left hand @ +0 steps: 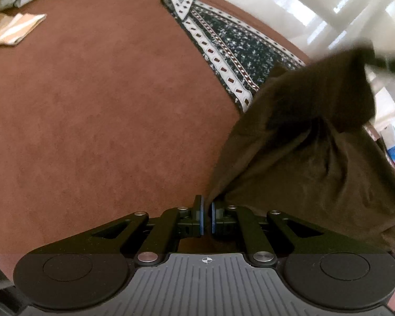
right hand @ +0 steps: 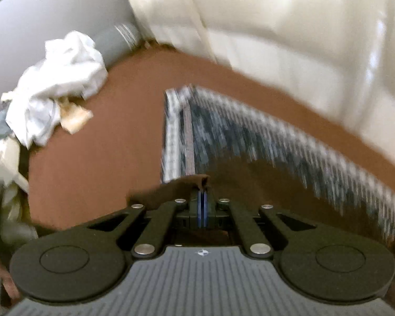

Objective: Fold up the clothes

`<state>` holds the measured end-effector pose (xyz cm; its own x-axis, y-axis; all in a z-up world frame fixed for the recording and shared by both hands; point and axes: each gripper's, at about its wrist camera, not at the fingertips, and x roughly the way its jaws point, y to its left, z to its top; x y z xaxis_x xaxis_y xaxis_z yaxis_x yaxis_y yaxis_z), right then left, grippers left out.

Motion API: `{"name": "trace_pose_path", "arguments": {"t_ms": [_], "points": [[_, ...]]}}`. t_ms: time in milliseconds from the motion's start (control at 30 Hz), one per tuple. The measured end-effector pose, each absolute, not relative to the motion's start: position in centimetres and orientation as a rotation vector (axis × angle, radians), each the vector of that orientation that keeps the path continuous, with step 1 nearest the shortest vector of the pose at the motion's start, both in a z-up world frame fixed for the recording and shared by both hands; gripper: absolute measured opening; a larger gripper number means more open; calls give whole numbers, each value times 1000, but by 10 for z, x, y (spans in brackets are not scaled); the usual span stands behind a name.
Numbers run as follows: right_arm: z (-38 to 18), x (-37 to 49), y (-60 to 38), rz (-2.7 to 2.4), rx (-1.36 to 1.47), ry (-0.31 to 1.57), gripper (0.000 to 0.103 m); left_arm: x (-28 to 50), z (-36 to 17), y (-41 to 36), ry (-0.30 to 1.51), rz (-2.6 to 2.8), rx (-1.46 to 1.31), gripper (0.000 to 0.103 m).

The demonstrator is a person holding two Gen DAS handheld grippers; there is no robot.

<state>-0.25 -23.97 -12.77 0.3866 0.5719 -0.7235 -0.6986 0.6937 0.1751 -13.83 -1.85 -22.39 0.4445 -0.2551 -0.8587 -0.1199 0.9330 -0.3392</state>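
Observation:
A dark brown garment (left hand: 302,144) hangs lifted above the rust-brown surface (left hand: 105,118) on the right of the left wrist view. My left gripper (left hand: 207,202) is shut on one corner of it, and the cloth rises from there to a peak at upper right. In the blurred right wrist view my right gripper (right hand: 203,187) is shut on another edge of the brown garment (right hand: 187,181), which drapes away below the fingers. A folded dark patterned garment (left hand: 223,50) with a white border lies flat beyond, also seen as the patterned garment (right hand: 223,137).
A folded tan striped cloth (left hand: 13,29) lies at the far left. A crumpled white pile (right hand: 58,84) sits at the surface's far left corner beside a grey roll (right hand: 115,42). Pale curtains (right hand: 276,26) run along the far edge.

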Motion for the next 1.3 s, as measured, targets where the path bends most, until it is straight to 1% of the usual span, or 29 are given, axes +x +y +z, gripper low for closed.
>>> {"name": "trace_pose_path", "arguments": {"t_ms": [267, 367, 467, 533, 600, 667, 700, 767, 800, 900, 967, 1033, 1133, 1300], "points": [[-116, 24, -125, 972, -186, 759, 1, -142, -227, -12, 1117, -104, -414, 0], [-138, 19, -82, 1034, -203, 792, 1, -143, -227, -10, 1115, -111, -425, 0], [-168, 13, -48, 1090, -238, 865, 2, -145, -228, -8, 1112, -115, -443, 0], [-188, 12, -33, 1112, -249, 944, 6, -146, -228, -6, 1108, -118, -464, 0], [-201, 12, -28, 1118, -256, 999, 9, -145, -228, -4, 1111, -123, -478, 1], [-196, 12, -38, 1117, -261, 989, 22, -144, -227, -3, 1119, -126, -488, 1], [-187, 12, -47, 1117, -264, 962, 25, -143, -226, -2, 1125, -127, -494, 4], [-167, 18, -72, 1109, -290, 903, 48, -141, -225, -2, 1133, -127, -503, 17], [-156, 24, -89, 1096, -320, 872, 51, -141, -223, -2, 1132, -126, -505, 26], [-127, 42, -138, 1052, -409, 791, 52, -141, -222, 2, 1133, -123, -516, 27], [-126, 57, -168, 998, -469, 794, 56, -143, -222, 2, 1138, -124, -531, 30], [-137, 74, -194, 941, -496, 836, 57, -144, -221, 1, 1140, -126, -549, 41], [-161, 95, -225, 875, -491, 914, 57, -144, -218, -6, 1142, -128, -567, 52], [-204, 114, -248, 836, -441, 1014, 57, -141, -218, -20, 1154, -106, -550, 54]]}}
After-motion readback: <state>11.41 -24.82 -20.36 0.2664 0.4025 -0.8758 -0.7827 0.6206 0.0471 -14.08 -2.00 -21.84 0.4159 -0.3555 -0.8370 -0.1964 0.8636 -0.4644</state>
